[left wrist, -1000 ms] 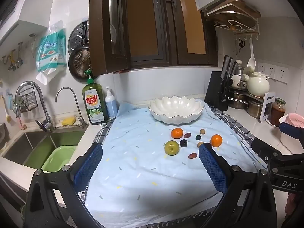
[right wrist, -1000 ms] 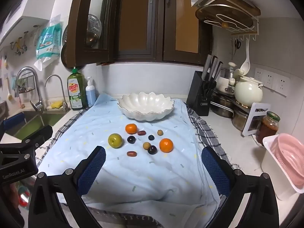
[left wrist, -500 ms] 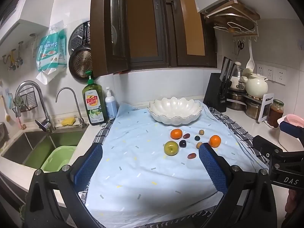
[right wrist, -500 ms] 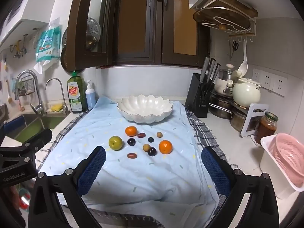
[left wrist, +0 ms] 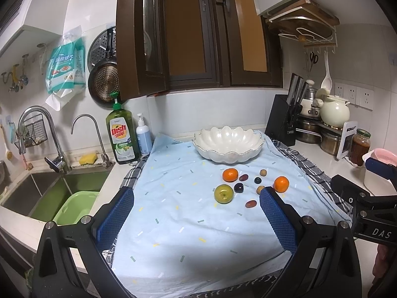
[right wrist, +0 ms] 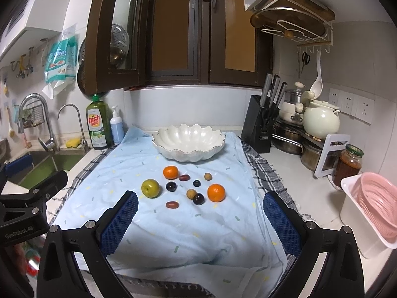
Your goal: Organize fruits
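From my right wrist view, cloth [right wrist: 173, 223] covers the counter [right wrist: 310, 198], bowl [right wrist: 189, 142] on it at 12 o'clock. Fruit cluster sits in front of the bowl, apart from it: apple [right wrist: 150, 188] at 9 o'clock of the cluster, one orange [right wrist: 170, 172] at 11, other orange [right wrist: 216, 192] at 3, grape [right wrist: 172, 204] at 6, plum [right wrist: 198, 199] just beside the right orange, touching a longan [right wrist: 190, 193]. Knife block [right wrist: 260, 126] at 2 o'clock behind the cloth's right edge, jar [right wrist: 347, 165] and basket [right wrist: 377, 203] further right. Soap bottle [right wrist: 97, 124] at 10 o'clock, sink [right wrist: 49, 161] left of it. Left view: same fruit, basin [left wrist: 74, 206] in the sink.
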Motion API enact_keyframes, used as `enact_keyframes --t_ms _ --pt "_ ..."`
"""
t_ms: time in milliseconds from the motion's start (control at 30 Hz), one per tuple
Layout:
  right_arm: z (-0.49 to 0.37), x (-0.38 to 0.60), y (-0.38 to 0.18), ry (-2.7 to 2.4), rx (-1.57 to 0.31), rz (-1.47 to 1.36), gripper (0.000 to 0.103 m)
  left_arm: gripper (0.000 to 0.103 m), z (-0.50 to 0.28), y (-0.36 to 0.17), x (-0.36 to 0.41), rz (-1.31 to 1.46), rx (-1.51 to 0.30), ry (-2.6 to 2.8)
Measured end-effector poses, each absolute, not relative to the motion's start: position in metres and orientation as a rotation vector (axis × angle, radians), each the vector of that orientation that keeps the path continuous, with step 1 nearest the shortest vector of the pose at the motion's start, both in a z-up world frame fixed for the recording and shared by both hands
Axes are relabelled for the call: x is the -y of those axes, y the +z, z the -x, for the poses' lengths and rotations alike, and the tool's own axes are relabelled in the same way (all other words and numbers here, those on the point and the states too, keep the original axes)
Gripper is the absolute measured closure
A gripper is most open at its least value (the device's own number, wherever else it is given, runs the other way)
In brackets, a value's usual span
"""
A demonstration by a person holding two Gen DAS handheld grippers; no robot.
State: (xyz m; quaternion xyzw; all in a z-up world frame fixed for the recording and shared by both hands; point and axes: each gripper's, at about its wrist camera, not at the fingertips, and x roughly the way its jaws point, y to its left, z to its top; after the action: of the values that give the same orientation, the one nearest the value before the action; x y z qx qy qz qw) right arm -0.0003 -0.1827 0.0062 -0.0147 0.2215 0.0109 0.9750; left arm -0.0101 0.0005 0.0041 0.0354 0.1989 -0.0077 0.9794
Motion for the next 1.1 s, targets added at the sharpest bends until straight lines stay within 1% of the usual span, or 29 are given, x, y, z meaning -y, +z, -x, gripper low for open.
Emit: enact_keyframes --t_ms 1100 --pt "-0.0030 0.1824 0.0068 0.024 -0.438 0.032 0.001 0.000 0.0048 0.0041 -0.0026 -0.051 -0.398 -0.011"
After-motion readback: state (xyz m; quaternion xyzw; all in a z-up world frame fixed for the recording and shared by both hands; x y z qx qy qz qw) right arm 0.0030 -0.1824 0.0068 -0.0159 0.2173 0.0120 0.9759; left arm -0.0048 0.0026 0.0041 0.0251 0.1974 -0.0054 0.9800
